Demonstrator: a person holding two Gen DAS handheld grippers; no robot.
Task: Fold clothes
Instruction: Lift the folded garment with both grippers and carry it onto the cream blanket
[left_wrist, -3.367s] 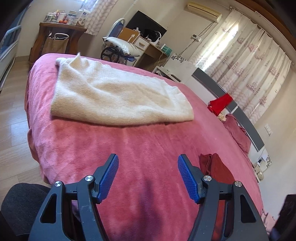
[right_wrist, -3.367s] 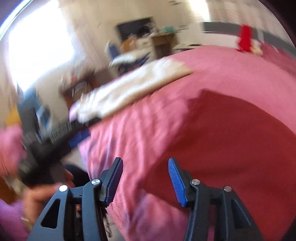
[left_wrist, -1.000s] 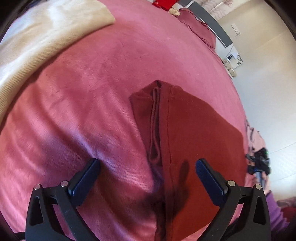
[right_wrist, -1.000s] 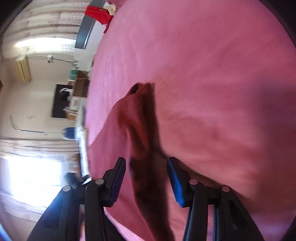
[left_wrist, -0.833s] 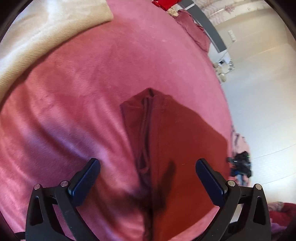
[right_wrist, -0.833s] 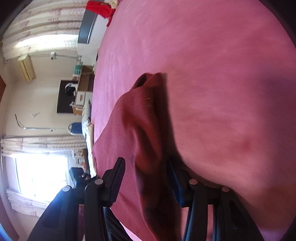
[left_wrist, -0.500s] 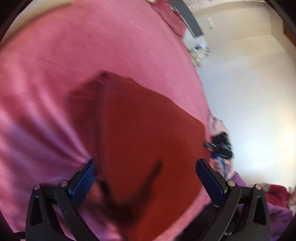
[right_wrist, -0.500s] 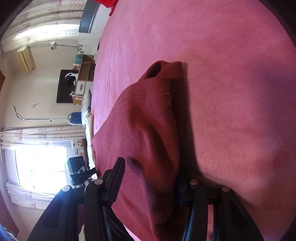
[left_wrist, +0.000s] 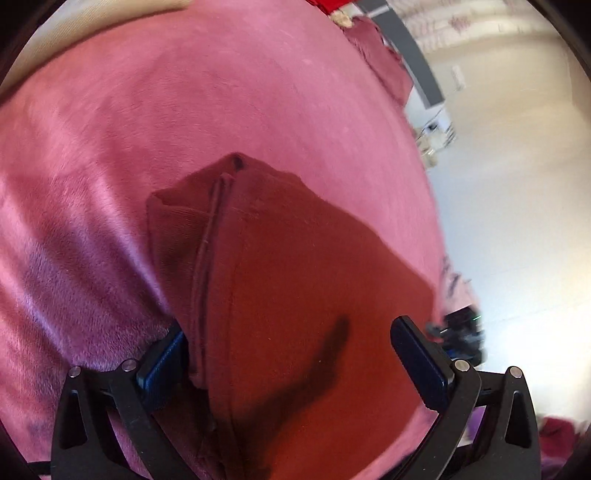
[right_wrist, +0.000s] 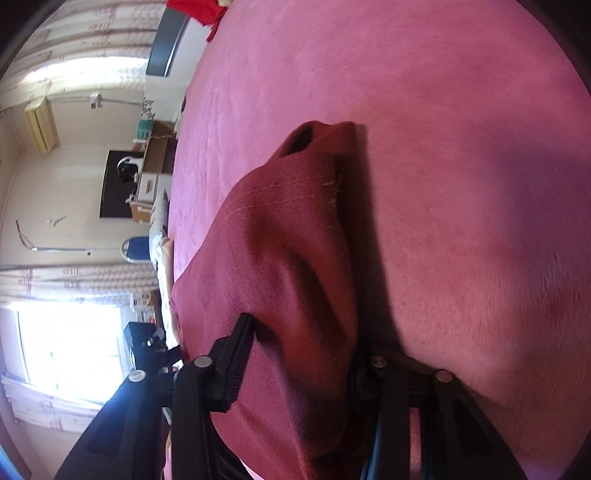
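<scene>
**A:** On the pink bedspread (left_wrist: 258, 92), near its edge, lies the dark red garment (left_wrist: 295, 295) — a flat panel with a seamed, layered edge bunched along its left side in the left wrist view. Where do the two tools stand?

**B:** The left gripper (left_wrist: 288, 350) is low over the cloth with its jaws spread wide. One blue pad sits at the seamed edge, down by the bedspread; the other is over the far side of the panel. Nothing is pinched between them. The right gripper (right_wrist: 299, 354) has a thick roll of the same garment (right_wrist: 295, 240) filling the gap between its fingers. One finger is hidden behind the fabric, so I cannot tell whether it is truly pinching or only straddling the roll.

**A:** So which step is this?

**B:** My judgement: taking hold of the garment at two places, either to lift and spread it or to carry one side over for a fold. The layered edge would fit a piece already doubled once as well as one that is merely crumpled — the pictures do not settle which.

**A:** And what does the next move ask for?

**B:** The left jaws need to gather only the cloth, not the plush bedspread beneath. Both holds should be firm before anything is raised, or the soft fabric will sag and slip out.
</scene>
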